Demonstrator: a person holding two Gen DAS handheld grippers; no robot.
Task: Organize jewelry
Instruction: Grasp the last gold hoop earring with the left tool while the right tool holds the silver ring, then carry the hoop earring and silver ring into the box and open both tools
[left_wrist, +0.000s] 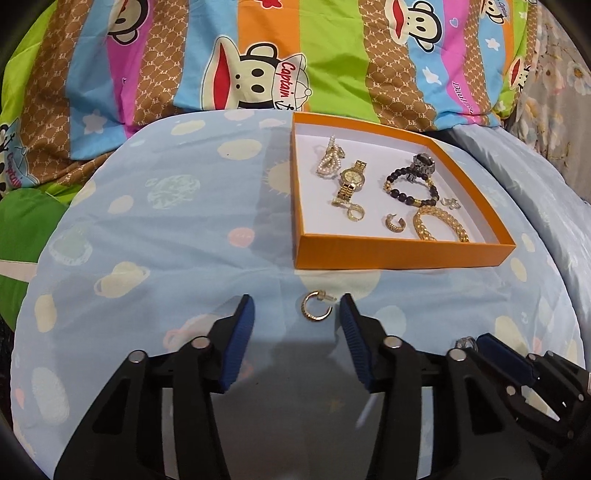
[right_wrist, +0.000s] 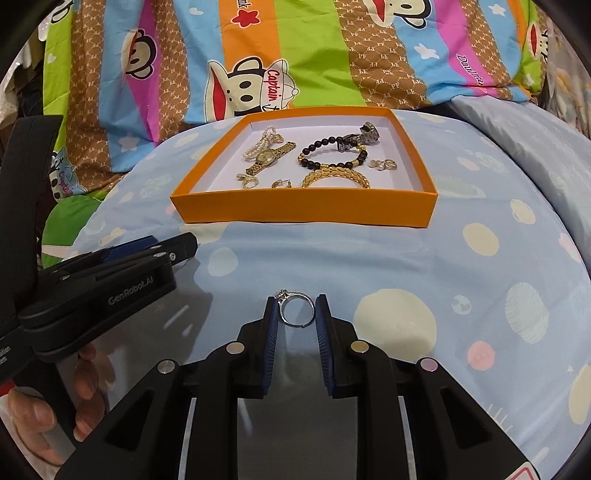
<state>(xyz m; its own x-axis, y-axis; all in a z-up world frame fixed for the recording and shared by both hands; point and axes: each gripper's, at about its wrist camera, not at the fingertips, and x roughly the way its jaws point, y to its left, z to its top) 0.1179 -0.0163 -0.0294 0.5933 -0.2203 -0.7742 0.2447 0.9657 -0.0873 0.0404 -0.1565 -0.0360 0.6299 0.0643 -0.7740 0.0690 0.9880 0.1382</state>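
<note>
My left gripper (left_wrist: 297, 308): jaws apart around a gold hoop earring (left_wrist: 314, 306) lying on the blue bedsheet (left_wrist: 155, 258), pads not touching it.
My right gripper (right_wrist: 296, 309): clamped on a silver ring (right_wrist: 296, 312).
Orange box (right_wrist: 303, 208): ahead on the bed, holding a gold watch (right_wrist: 266, 158), bracelets, earrings.

One orange box (right_wrist: 303, 212) holding two watches – a gold watch (right_wrist: 267, 157) and a silver watch (right_wrist: 364, 136) – plus three bracelets, a few small earrings I can't count exactly, then one gold hoop earring (left_wrist: 314, 306) and one silver ring (right_wrist: 297, 308) outside.
</note>
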